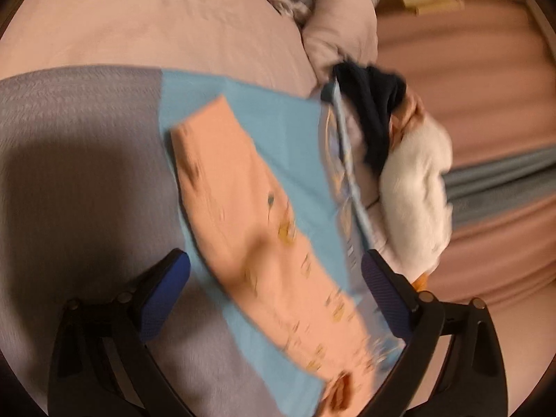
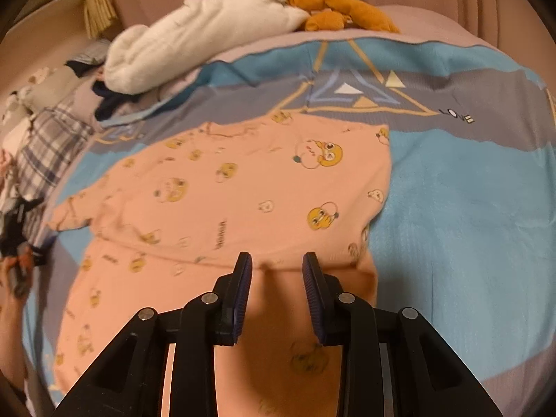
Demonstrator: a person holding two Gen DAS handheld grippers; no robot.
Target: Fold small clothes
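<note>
A small peach garment with yellow cartoon prints (image 2: 243, 187) lies spread on a blue and grey blanket (image 2: 469, 208). One half is folded over, with a fold edge running across in front of the right gripper. My right gripper (image 2: 277, 267) is open and empty, low over the garment's near part. In the blurred left wrist view the same garment (image 1: 243, 208) lies as a long strip on the blanket (image 1: 278, 118). My left gripper (image 1: 276, 271) is wide open above it, holding nothing.
A pile of other clothes sits at the blanket's far edge: a white item (image 2: 194, 34), an orange one (image 2: 340, 10), a dark navy one (image 1: 371, 104). A plaid cloth (image 2: 48, 153) lies at the left. The other gripper and hand show at far left (image 2: 17, 243).
</note>
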